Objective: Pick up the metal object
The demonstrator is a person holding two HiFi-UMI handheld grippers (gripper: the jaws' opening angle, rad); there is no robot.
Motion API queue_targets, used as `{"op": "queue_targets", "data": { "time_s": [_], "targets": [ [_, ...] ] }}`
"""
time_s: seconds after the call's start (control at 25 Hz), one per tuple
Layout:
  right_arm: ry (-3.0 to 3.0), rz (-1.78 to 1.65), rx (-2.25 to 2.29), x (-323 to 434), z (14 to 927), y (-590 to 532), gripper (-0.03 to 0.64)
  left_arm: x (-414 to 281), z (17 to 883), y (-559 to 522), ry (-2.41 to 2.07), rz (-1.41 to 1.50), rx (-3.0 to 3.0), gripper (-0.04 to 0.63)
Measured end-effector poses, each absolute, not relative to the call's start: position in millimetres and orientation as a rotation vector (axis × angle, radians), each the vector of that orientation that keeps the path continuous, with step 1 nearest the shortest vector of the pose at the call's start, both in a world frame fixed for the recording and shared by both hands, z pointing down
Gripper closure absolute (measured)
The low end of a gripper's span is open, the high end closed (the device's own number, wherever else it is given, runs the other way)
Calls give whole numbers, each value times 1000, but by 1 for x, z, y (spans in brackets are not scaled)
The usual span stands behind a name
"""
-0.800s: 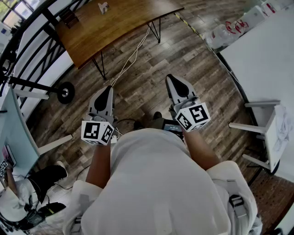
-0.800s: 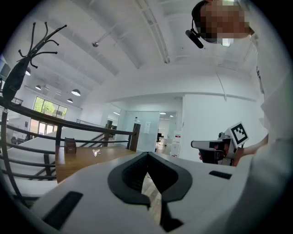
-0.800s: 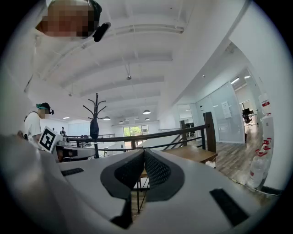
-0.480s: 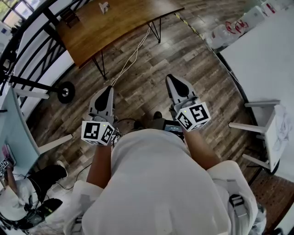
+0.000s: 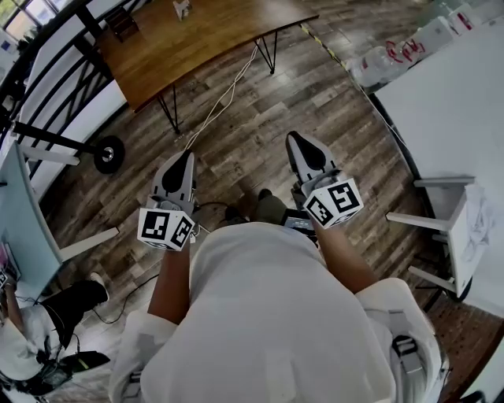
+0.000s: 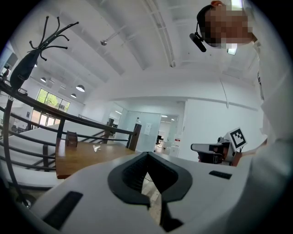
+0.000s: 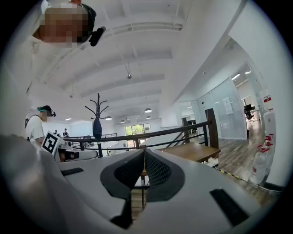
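A small pale metal object (image 5: pixel 183 9) lies on the far wooden table (image 5: pixel 205 47), at the top of the head view. In the left gripper view the metal object (image 6: pixel 96 147) shows as a small glinting piece on that table (image 6: pixel 87 157), well ahead. My left gripper (image 5: pixel 183 155) and right gripper (image 5: pixel 298 137) are held level side by side above the wood floor, far short of the table. Both are shut with nothing between the jaws. The left gripper (image 6: pixel 146 154) and the right gripper (image 7: pixel 144 150) each show their tips meeting.
A large white table (image 5: pixel 457 94) fills the right side, with a white chair (image 5: pixel 449 228) under it and plastic bottles (image 5: pixel 378 59) beyond. A black railing (image 5: pixel 47 71) runs on the left. A cable (image 5: pixel 220 98) trails across the floor. Another person (image 5: pixel 31 346) sits at lower left.
The head view has shifted slightly, so the wooden table sits a little higher in the picture. Both grippers keep their places and stay shut.
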State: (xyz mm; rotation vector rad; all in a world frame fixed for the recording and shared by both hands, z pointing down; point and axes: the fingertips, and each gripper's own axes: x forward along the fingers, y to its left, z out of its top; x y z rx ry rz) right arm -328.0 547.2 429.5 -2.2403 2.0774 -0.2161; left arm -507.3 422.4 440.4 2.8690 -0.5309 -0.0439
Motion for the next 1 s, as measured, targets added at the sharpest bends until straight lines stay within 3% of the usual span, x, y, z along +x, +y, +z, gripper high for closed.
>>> {"op": "queue_targets", "data": {
  "time_s": [0.48, 1.0],
  "targets": [
    [2081, -302, -2229, -296, 452, 511, 592, -471, 462, 391, -527, 37, 2835, 581],
    [2083, -317, -2125, -165, 448, 414, 592, -345, 447, 312, -555, 105, 2853, 581]
  ]
}}
